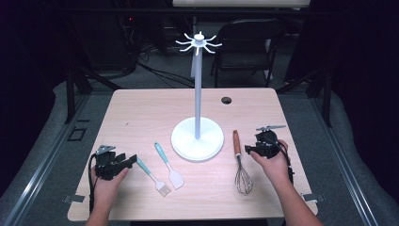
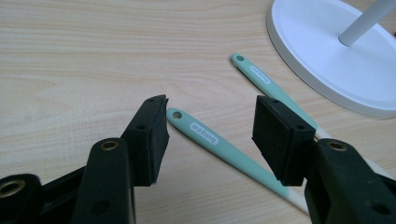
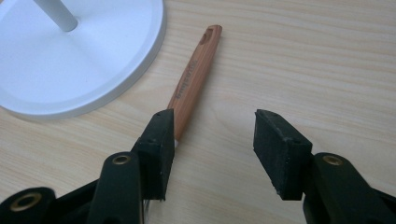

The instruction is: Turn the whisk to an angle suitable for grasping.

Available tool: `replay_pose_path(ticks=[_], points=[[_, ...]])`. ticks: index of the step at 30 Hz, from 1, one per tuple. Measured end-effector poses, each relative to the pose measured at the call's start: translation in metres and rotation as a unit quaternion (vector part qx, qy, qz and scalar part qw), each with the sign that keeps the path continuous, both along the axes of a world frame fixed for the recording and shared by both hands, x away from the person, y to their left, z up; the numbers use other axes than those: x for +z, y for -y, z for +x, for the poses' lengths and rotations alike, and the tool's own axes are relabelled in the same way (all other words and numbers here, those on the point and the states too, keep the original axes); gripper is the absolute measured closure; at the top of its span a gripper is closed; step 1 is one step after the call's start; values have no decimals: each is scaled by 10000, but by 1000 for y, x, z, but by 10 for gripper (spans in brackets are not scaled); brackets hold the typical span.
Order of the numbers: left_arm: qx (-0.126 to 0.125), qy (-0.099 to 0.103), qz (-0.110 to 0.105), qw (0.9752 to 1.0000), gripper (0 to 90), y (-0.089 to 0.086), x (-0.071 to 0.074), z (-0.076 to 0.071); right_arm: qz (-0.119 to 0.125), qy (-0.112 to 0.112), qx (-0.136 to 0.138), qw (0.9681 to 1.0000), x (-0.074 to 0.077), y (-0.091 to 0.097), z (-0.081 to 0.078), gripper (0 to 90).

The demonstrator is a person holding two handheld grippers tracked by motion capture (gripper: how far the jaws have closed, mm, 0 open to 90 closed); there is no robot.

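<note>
Nothing hung on the white stand (image 1: 197, 137) yet. Your left claw (image 1: 123, 162) gaped beside the brush (image 1: 151, 174) and spatula (image 1: 168, 165); your right claw (image 1: 254, 149) gaped by the whisk (image 1: 240, 162), all lying on the bench (image 1: 141, 113).

L gripper (image 1: 133, 159) & R gripper (image 1: 248, 149) low over table; both w/ jaws spread wide, empty.

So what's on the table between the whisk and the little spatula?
In the high view, only bare table lies between the whisk and the spatula; the white stand's base sits farther back.
</note>
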State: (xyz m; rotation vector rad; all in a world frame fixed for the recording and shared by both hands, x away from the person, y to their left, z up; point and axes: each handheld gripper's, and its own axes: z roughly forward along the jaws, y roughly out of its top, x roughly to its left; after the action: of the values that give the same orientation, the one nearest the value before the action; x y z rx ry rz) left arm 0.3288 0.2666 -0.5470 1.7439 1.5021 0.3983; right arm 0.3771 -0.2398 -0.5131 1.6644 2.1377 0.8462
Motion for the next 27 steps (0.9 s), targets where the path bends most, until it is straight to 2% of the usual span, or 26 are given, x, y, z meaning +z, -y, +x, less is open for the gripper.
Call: replay_pose_path(ticks=[4,6,11,13,17,18,19,22,27], points=[[-12,-7,9,10000,453,0,0,0,-105,-182,67,9998,3,-10,14,470],[-14,-7,7,10000,453,0,0,0,-139,-199,52,9997,2,-11,16,469],[-27,-42,19,10000,453,0,-1,1,-98,-453,31,9989,2,-17,29,448],[-20,-36,13,10000,453,1,-2,1,-171,-491,10,9986,3,-19,34,448],[-26,-34,18,10000,453,1,-2,1,-265,-727,1,9970,4,-22,44,455],[-24,-33,11,10000,453,1,-2,1,-214,-689,-86,9974,3,-23,45,456],[-24,-32,12,10000,453,1,-2,1,-270,-822,-53,9962,4,-23,48,459],[-29,-36,14,10000,453,1,-2,1,-304,-967,-117,9948,3,-25,54,469],[-37,-39,21,10000,452,1,-3,2,-306,-1071,-105,9937,3,-28,58,480]])
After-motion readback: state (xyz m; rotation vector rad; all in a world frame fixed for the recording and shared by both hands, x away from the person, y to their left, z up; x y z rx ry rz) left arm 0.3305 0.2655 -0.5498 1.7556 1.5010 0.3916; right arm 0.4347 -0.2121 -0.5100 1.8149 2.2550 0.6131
